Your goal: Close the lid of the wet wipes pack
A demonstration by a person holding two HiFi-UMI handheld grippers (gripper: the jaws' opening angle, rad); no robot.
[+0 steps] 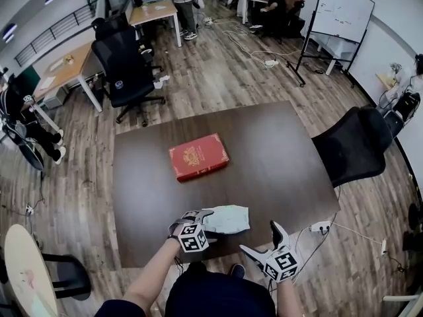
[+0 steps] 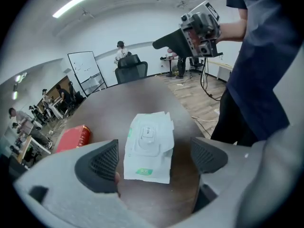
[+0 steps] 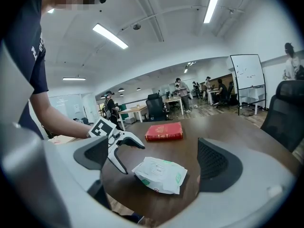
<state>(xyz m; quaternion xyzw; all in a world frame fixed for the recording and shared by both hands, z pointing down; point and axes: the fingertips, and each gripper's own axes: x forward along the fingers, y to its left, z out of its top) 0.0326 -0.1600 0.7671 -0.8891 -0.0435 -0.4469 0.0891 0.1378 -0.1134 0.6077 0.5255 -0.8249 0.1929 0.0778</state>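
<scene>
Left gripper view looks almost straight down the jaws at the wet wipes pack [image 2: 148,146]. It lies flat on the dark table [image 1: 277,157], close to the person's edge, with a red book [image 1: 198,157] further back. The lid [image 2: 147,136] is the oval flap on the pack's top face. It looks close to flat, but I honestly can't tell if it's sealed all the way round.

The left gripper [image 1: 198,218] is released: jaws apart, nothing pinched. The pack sits beyond the pads rather than between them. From the right gripper view its lower tip looks just beside the pack's end, not on it. The right gripper [image 1: 263,240] is also unclenched and empty, hanging off to the pack's right, near but apart.

How I'd do this step:
- Don't pinch anything. A closing lid just needs a push from above.
- Lay the flat of one left jaw on the flap and press straight down.
- Then sweep from the hinge side toward the free edge so the whole rim seats.
- The pack is soft and will probably squish and skate on that smooth tabletop, so I'd rest the right gripper on the far end to pin it first.
- Keep the push vertical. A slanted shove likely scoots the pack toward the table edge.
</scene>
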